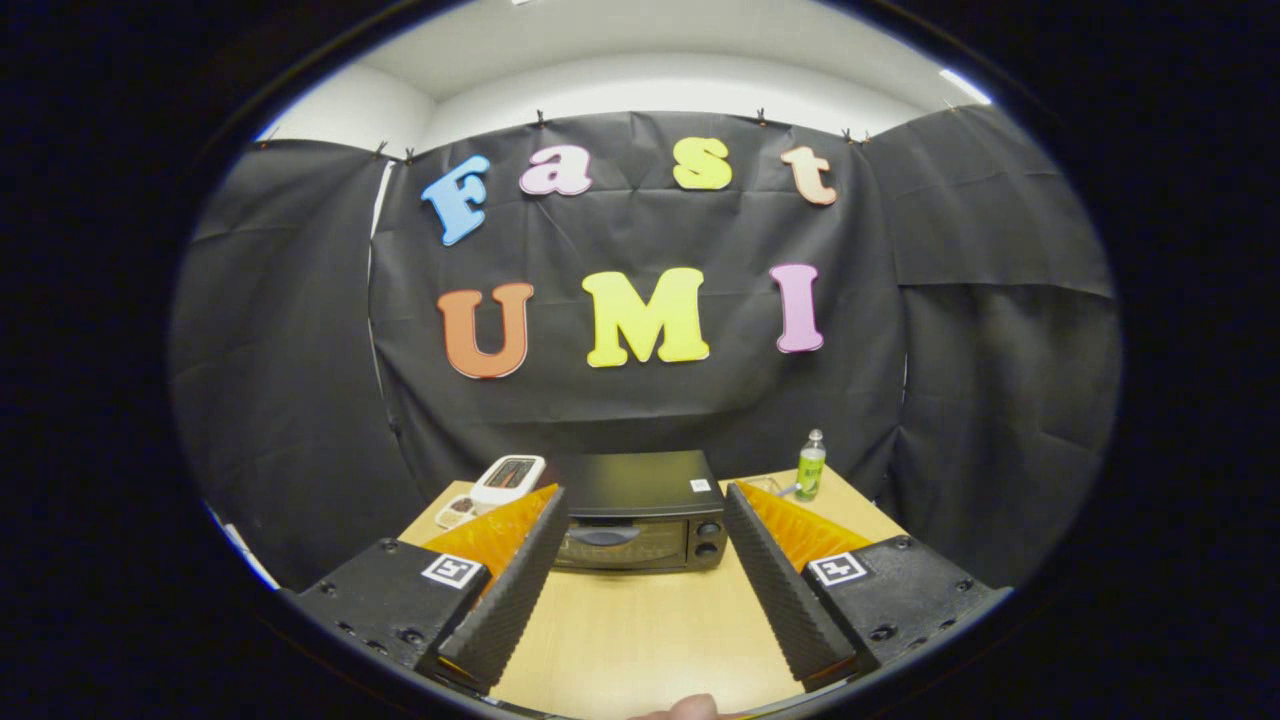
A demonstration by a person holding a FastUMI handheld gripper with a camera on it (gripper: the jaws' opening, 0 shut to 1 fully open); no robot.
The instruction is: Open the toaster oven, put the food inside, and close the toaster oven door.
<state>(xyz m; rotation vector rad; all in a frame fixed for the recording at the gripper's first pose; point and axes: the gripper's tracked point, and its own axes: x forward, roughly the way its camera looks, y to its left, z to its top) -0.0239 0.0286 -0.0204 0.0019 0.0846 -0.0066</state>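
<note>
Single fisheye cam on the gripper (645, 510), looking forward along both fingers, spread wide apart with nothing between them. It sits above the wooden table (640, 630), pitched slightly down, facing the booth's back wall head-on. Toaster oven (640, 510) sits centred beyond the fingertips, at mid range.

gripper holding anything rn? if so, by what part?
Nothing held. The gripper is open, its fingers spread with bare table between them; the toaster oven sits beyond the tips, door closed, untouched.
</note>
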